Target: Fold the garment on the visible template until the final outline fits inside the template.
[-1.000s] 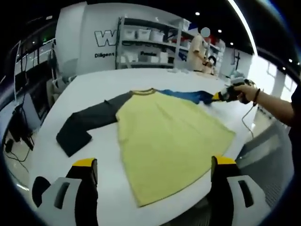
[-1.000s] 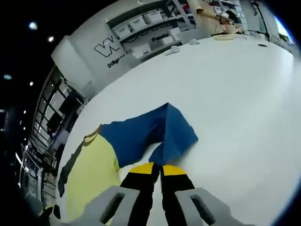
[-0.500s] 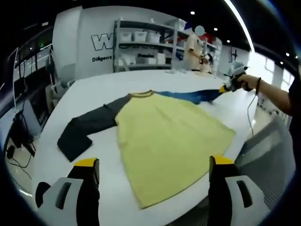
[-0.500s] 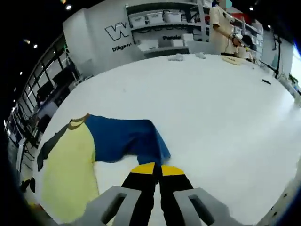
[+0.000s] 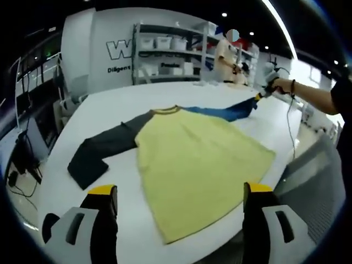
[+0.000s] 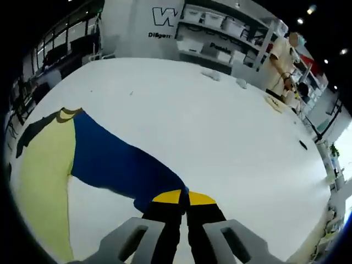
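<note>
Bench (image 5: 165,93): white, broad, carrying the whole garment.
Garment (image 5: 192,159): spread flat near the bench's near edge, hem toward that edge; yellow body, dark grey sleeve (image 5: 102,146) out flat to one side.
Blue sleeve (image 6: 118,165): drawn out taut from the shoulder, lifted at its cuff (likely straightened ahead of a fold inward).
Right gripper (image 6: 179,197): fingers pressed together, pinching the blue cuff.
Left gripper (image 5: 176,192): fingers spread wide, holding nothing, poised above the hem.
Template: not discernible.
</note>
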A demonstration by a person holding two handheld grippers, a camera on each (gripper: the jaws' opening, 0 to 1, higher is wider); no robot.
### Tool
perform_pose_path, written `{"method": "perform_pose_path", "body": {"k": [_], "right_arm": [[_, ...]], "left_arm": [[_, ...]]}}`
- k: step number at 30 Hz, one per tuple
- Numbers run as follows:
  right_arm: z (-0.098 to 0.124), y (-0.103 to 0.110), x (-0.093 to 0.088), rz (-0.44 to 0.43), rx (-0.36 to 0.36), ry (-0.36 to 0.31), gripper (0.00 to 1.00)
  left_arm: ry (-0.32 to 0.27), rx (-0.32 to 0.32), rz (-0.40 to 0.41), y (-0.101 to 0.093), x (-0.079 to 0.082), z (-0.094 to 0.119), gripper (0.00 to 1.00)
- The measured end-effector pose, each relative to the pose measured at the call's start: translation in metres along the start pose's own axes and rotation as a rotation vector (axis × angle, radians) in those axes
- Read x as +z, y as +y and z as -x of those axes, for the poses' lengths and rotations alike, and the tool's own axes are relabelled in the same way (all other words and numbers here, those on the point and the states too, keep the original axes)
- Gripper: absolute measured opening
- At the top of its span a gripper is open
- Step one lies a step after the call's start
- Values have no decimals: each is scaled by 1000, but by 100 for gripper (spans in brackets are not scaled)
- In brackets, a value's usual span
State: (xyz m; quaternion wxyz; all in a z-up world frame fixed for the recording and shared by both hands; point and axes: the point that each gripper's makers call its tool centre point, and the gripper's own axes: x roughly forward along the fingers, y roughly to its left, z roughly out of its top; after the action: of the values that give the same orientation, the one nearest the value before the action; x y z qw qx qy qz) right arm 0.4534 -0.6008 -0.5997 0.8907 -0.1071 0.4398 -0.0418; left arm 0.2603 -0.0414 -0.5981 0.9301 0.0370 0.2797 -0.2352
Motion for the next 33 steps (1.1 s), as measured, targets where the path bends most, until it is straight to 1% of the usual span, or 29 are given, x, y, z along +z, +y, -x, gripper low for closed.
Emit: {"method": "perform_pose_path", "body": {"k": [2, 3, 4, 5, 6, 8, 9, 10, 13, 14, 17, 18, 20, 22, 23, 25, 26, 27, 29, 30, 31, 32, 33], "right_arm": [[-10, -4, 3, 1, -10, 1, 0], [-15, -7, 3, 3, -18, 12, 0], [-21, -11, 1, 13, -30, 33, 0], [-26, -14, 0, 41, -38, 53, 0], [-29, -15, -1, 41, -43, 59, 0], [-36, -15, -1, 81, -45, 59, 0], [-39, -16, -3, 86, -54, 64, 0], [-43, -19, -9, 103, -61, 97, 0], [-52, -18, -14, 96, -45, 107, 0], [-55, -17, -16, 79, -35, 105, 0], [-64, -19, -19, 77, -33, 107, 0], [-65, -20, -23, 77, -34, 122, 0], [-69, -22, -27, 75, -41, 121, 0], [-71, -21, -33, 26, -31, 120, 0], [-65, -15, -37, -11, -31, 122, 0], [-65, -17, -37, -91, -38, 96, 0], [-64, -17, -37, -146, -31, 87, 0], [-64, -18, -34, -179, -24, 68, 5], [-58, -17, -29, -274, -15, 27, 17], [-57, -19, -24, -338, -8, 0, 24], [-55, -20, -22, -373, 1, -15, 27], [-54, -18, -18, -437, 18, -29, 29], [-52, -16, -17, -455, 39, -35, 29]], "left_arm": [[12, 3, -8, 0, -2, 0, 92], [13, 3, -9, -1, -2, 0, 92], [14, 2, -7, -2, -2, 0, 92], [13, 2, -5, -2, -1, 0, 91], [12, 4, -5, -2, -1, 0, 91], [12, 6, -3, -2, -1, 0, 91], [16, 8, -1, -1, -2, 0, 91], [17, 8, -2, -1, -2, 0, 91], [23, 12, -7, -1, -3, 0, 91], [24, 14, -10, -1, -3, 0, 91], [29, 18, -8, -1, -4, 0, 91], [33, 21, -5, -1, -5, 0, 90], [36, 25, -7, 0, -5, 0, 90], [29, 25, -10, 0, -4, 0, 91], [29, 24, -9, -1, -4, 0, 91], [29, 26, -10, 0, -4, 1, 91], [25, 28, -13, 0, -3, 1, 91], [24, 28, -11, 0, -3, 1, 91], [20, 28, -10, 0, -2, 1, 92], [18, 28, -11, 0, -2, 1, 92], [17, 26, -12, 0, -2, 2, 92], [18, 23, -13, -1, -2, 2, 92], [20, 23, -14, -1, -2, 2, 92]]}}
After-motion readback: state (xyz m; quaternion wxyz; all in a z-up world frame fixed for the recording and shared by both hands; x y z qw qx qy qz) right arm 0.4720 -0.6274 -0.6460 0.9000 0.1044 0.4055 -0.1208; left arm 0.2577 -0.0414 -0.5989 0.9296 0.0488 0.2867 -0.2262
